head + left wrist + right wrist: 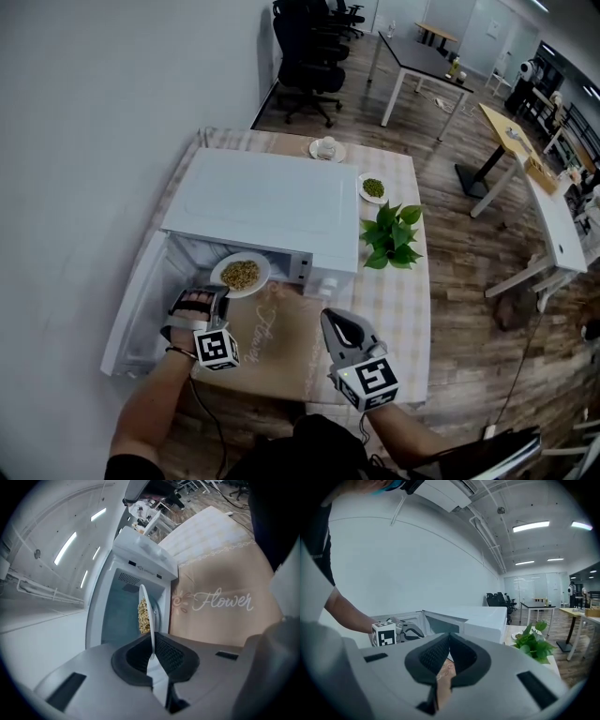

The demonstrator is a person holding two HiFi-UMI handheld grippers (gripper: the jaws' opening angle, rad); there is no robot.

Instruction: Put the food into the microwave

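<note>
A white plate (253, 277) of yellowish food (240, 274) hangs level at the mouth of the open white microwave (272, 202). My left gripper (221, 292) is shut on the plate's near rim. In the left gripper view the plate (152, 620) shows edge-on between the closed jaws of that gripper (152, 643), with the food (142, 615) and the microwave cavity (119, 620) beyond. My right gripper (331, 319) hovers over the brown mat, shut and empty. In the right gripper view that gripper (449, 640) points at the microwave (468, 623).
The microwave door (136, 305) swings out to the left. A brown "Flower" mat (277, 352) lies in front. Right of the microwave stand a potted plant (389, 234) and a plate of green food (373, 188). A cup on a saucer (326, 148) sits behind.
</note>
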